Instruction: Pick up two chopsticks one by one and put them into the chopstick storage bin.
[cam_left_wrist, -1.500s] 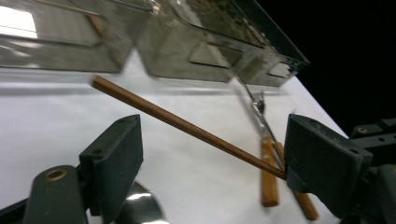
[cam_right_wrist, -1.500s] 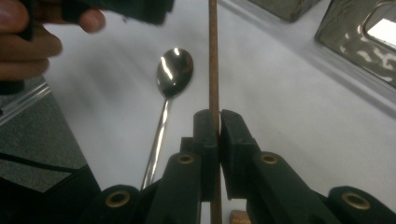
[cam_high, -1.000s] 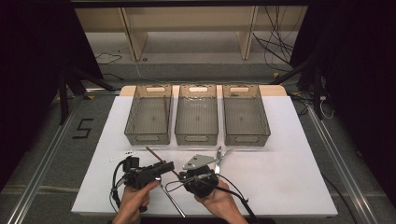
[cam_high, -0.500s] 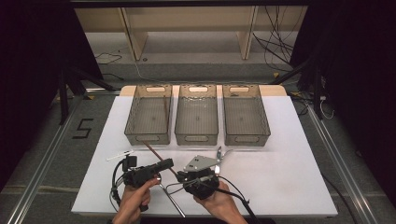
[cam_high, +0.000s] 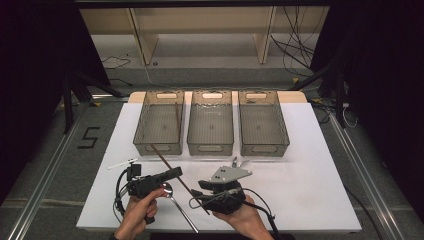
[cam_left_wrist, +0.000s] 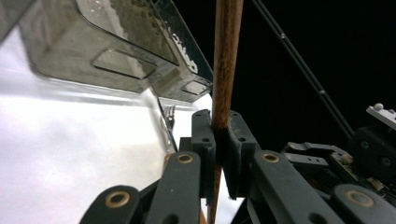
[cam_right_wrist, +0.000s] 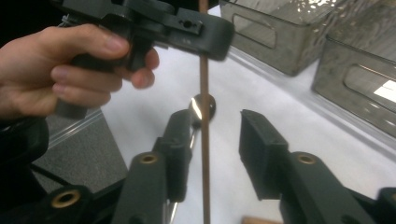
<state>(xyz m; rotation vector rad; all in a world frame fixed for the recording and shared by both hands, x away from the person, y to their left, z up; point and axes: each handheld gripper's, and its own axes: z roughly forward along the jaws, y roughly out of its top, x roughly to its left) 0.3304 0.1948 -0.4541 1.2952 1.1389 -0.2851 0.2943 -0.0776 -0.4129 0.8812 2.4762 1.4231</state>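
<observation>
Left gripper view shows the left gripper (cam_left_wrist: 219, 140) with its jaws pressed together on a brown wooden chopstick (cam_left_wrist: 226, 60), having just been closing on it. In the right gripper view, the right gripper (cam_right_wrist: 215, 140) has just been opening: its jaws stand apart, the chopstick (cam_right_wrist: 204, 140) runs between them, close to the left pad, and whether it touches that pad I cannot tell.

In the high view the chopstick (cam_high: 172, 170) slants from near the left bin's (cam_high: 145, 125) near wall down to the right gripper (cam_high: 200, 192), crossing the left gripper (cam_high: 175, 172) midway. A metal spoon (cam_high: 175, 197) lies on the white table (cam_high: 310, 190) just near of the left gripper. Three smoky plastic bins stand side by side farther off; a second chopstick (cam_high: 176, 116) lies in the left one. A "5" (cam_high: 89, 137) is taped on the floor to the left.
</observation>
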